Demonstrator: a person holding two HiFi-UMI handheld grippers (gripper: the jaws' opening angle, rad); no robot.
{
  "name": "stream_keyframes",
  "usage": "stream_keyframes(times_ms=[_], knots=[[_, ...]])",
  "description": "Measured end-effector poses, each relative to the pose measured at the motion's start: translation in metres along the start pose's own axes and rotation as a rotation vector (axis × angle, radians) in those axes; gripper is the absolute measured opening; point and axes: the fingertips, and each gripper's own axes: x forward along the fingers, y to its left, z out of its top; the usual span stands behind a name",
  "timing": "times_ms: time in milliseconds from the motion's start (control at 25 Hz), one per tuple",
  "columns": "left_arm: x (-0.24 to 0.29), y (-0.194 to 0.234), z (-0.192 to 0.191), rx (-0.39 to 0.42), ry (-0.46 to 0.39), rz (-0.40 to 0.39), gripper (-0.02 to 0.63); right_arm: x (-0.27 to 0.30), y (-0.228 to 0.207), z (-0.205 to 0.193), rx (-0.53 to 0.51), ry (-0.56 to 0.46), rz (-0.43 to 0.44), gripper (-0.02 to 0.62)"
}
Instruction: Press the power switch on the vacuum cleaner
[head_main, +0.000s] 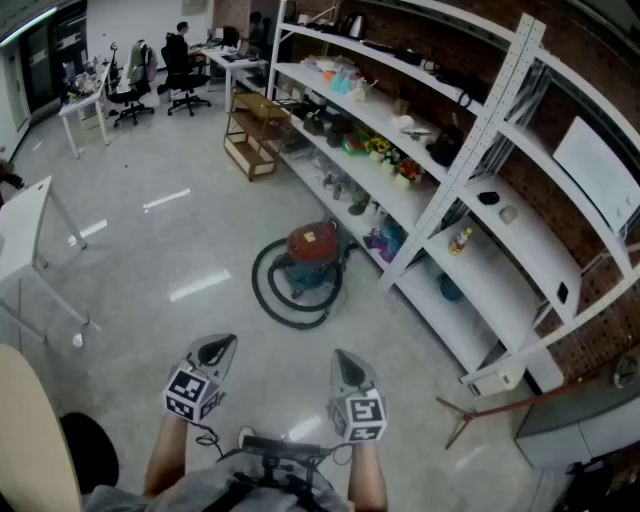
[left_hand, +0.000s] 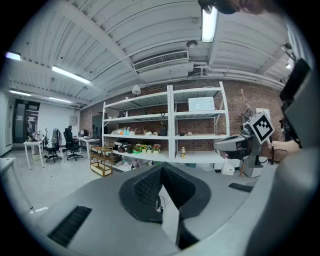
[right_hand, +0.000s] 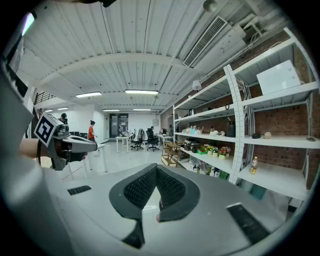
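Both tongs are clenched with nothing in them. There are two, one per hand. The left tongs (head_main: 215, 350) and right tongs (head_main: 347, 368) sit side by side at the bottom of the head view, and each is a grey plastic wedge narrowing to a tip. In the left gripper view, the left tongs (left_hand: 161, 169) have their two black ribbed pads meeting at the tips, with only a thin sliver of light lower down. The right gripper view shows the same for the right tongs (right_hand: 156, 167). Each one carries a white cube with black square markers: the left marker cube (head_main: 192, 393) and the right marker cube (head_main: 360, 415), so two cubes total.

One round vacuum cleaner with a red domed lid and a dark teal drum (head_main: 311, 255) stands on the glossy pale grey floor (head_main: 180, 230). It's well ahead of both tongs and touching neither, just by the foot of the tall white metal shelving rack (head_main: 470, 150). One black hose (head_main: 272, 295) loops around it in a rough ring on the floor. The power switch is too small to pick out from here.

The rack has perforated uprights and flat shelves loaded with small stuff, backed by a red-brown brick wall (head_main: 600, 330). One low wooden cart with open shelves (head_main: 255, 130) stands at its far end. Further back there's a couple of black wheeled office chairs (head_main: 130, 95), and a person in dark clothes (head_main: 180, 42) is sitting on one of them.
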Motion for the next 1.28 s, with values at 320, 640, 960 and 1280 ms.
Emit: stream_keyframes(times_ms=[320, 640, 960, 1280], knots=[[-0.001, 0.014, 0.001, 0.006, 0.0, 0.006, 0.008, 0.011, 0.004, 0.003, 0.003, -0.025, 0.01, 0.012], [-0.004, 0.026, -0.001, 0.005, -0.005, 0.012, 0.008, 0.02, 0.017, 0.004, -0.013, -0.017, 0.016, 0.011], [-0.015, 0.054, -0.007, 0.01, -0.007, 0.011, 0.008, 0.035, 0.046, 0.005, -0.01, -0.006, 0.013, 0.012], [-0.029, 0.09, -0.013, -0.018, -0.024, 0.007, 0.008, 0.051, 0.076, 0.0, -0.014, 0.003, -0.003, 0.012]])
